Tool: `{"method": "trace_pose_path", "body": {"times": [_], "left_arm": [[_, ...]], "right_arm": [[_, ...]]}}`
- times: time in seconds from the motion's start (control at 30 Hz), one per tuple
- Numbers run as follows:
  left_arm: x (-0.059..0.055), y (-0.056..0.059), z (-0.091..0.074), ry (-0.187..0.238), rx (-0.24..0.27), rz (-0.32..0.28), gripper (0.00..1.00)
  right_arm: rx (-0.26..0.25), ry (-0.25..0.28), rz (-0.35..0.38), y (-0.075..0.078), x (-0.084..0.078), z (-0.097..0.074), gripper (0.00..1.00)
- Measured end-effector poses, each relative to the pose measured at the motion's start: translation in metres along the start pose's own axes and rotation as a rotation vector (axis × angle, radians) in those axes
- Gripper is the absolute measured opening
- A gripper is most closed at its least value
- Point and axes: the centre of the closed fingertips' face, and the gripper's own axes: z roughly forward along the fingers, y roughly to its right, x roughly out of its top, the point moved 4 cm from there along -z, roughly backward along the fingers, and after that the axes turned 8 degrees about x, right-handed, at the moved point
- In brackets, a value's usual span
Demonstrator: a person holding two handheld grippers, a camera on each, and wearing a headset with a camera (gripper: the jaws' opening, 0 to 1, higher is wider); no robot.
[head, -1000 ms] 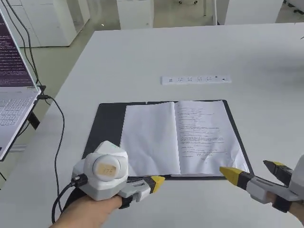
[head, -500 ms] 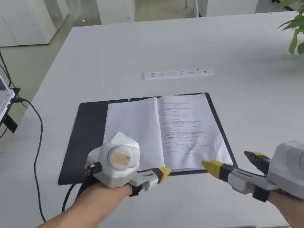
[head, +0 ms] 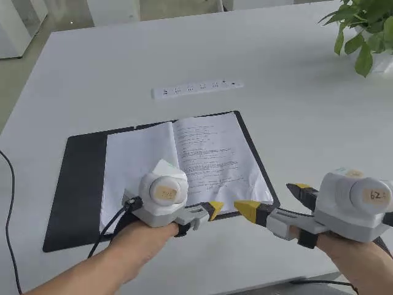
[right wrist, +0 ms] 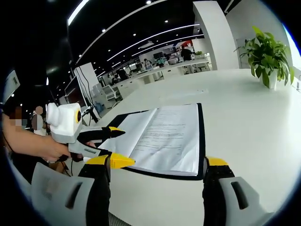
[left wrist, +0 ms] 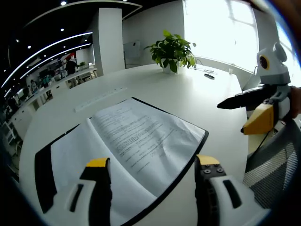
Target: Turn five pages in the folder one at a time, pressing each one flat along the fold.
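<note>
A black folder [head: 80, 184] lies open on the white table, with a blank white sheet [head: 132, 166] on the left of the fold and a printed page [head: 212, 160] on the right. My left gripper [head: 206, 216] hovers open at the folder's near edge, below the fold. In the left gripper view its jaws [left wrist: 151, 165] stand apart over the printed page [left wrist: 141, 136]. My right gripper [head: 273, 198] is open and holds nothing beside the folder's near right corner. In the right gripper view it [right wrist: 157, 162] faces the page [right wrist: 169, 136] and the left gripper [right wrist: 120, 146].
A white power strip [head: 196, 89] lies beyond the folder. A potted plant [head: 362, 31] stands at the far right of the table. A black cable [head: 9, 196] trails off the left edge. The table's near edge runs just below the hands.
The head camera has swung right, so the laptop has left the picture and the plant has come in. Both grippers have closed in on the folder's near edge, still open.
</note>
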Motion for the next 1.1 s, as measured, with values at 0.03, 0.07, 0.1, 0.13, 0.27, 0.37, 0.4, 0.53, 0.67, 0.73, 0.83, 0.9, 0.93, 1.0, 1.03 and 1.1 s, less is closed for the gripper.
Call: {"method": "trace_pose_path", "body": {"times": [0.03,0.07,0.1,0.13,0.27,0.37,0.4,0.53,0.67,0.73,0.83,0.9,0.93,1.0,1.03,1.1], "left_arm": [[0.002,0.004,0.005,0.005,-0.01,0.0,0.71],[0.002,0.005,0.008,0.007,-0.013,-0.003,0.71],[0.003,0.007,0.011,0.008,-0.015,-0.003,0.7],[0.003,0.011,0.016,0.006,-0.02,0.001,0.7],[0.004,0.019,0.029,0.016,-0.026,0.002,0.67],[0.004,0.024,0.037,0.016,-0.028,0.002,0.65],[0.003,0.025,0.04,0.012,-0.028,0.004,0.65],[0.0,0.027,0.048,0.009,-0.02,0.012,0.62],[-0.004,0.027,0.055,-0.003,-0.007,0.01,0.6],[-0.008,0.027,0.057,-0.014,0.003,0.011,0.59],[-0.012,0.027,0.059,-0.022,0.013,0.011,0.57],[-0.012,0.027,0.06,-0.018,0.02,0.013,0.56],[-0.012,0.027,0.06,-0.017,0.021,0.015,0.56],[-0.012,0.028,0.06,-0.013,0.022,0.018,0.55],[-0.012,0.028,0.06,-0.007,0.017,0.023,0.54],[-0.013,0.029,0.06,0.003,0.009,0.018,0.52]], "right_arm": [[-0.001,0.0,0.001,0.001,0.0,0.0,0.8],[-0.006,-0.002,0.002,0.003,-0.001,-0.001,0.8],[-0.007,-0.005,0.004,0.005,-0.002,-0.001,0.8],[-0.01,-0.005,0.006,0.007,-0.003,-0.001,0.8],[-0.02,-0.01,0.015,0.014,-0.006,-0.003,0.8],[-0.024,-0.01,0.019,0.018,-0.007,-0.003,0.79],[-0.025,-0.009,0.02,0.019,-0.008,-0.003,0.79],[-0.027,-0.012,0.023,0.025,-0.01,-0.002,0.78],[-0.024,-0.017,0.027,0.028,-0.012,0.002,0.77],[-0.021,-0.015,0.03,0.03,-0.012,0.003,0.76],[-0.018,-0.007,0.036,0.031,-0.012,0.005,0.75],[-0.019,-0.006,0.036,0.033,-0.011,0.006,0.75],[-0.017,-0.004,0.037,0.033,-0.011,0.007,0.74],[-0.013,-0.003,0.039,0.034,-0.012,0.008,0.74],[-0.012,-0.001,0.039,0.034,-0.012,0.009,0.74],[-0.008,-0.005,0.04,0.035,-0.013,0.012,0.73]]}}
